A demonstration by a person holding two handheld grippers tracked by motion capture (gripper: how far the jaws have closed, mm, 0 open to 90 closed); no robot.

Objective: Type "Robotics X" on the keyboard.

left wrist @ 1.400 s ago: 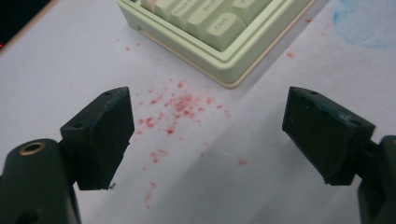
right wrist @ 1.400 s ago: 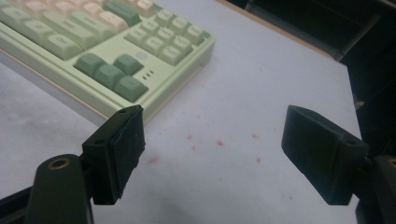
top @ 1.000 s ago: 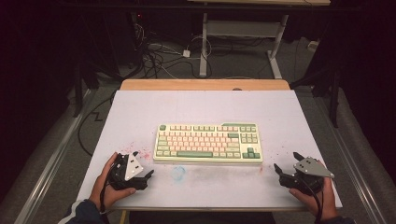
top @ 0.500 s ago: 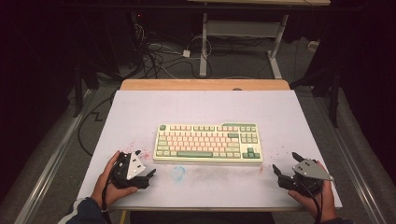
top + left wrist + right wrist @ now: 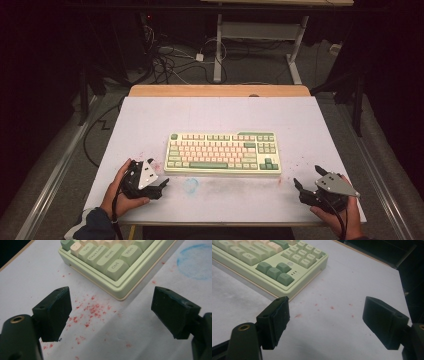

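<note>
A pale green keyboard (image 5: pixel 223 152) with pink and cream keys lies flat in the middle of the white table (image 5: pixel 215 115). My left gripper (image 5: pixel 161 176) rests near the front left, held by a hand, its jaws open and empty, pointing at the keyboard's near left corner (image 5: pixel 117 293). My right gripper (image 5: pixel 306 181) sits at the front right in the other hand, open and empty too. In the right gripper view the keyboard's arrow-key corner (image 5: pixel 287 287) lies just ahead of the left jaw.
Red specks (image 5: pixel 92 308) and a faint blue smudge (image 5: pixel 190 185) mark the table. A wooden strip (image 5: pixel 220 90) edges the far side. Beyond it are cables (image 5: pixel 165 57) and desk legs (image 5: pixel 218 45) on the floor. A metal rail (image 5: pixel 47 185) runs along the left.
Both grippers have drifted slightly toward the table's front edge; the right hand has slid a little lower. The keyboard has not moved.
</note>
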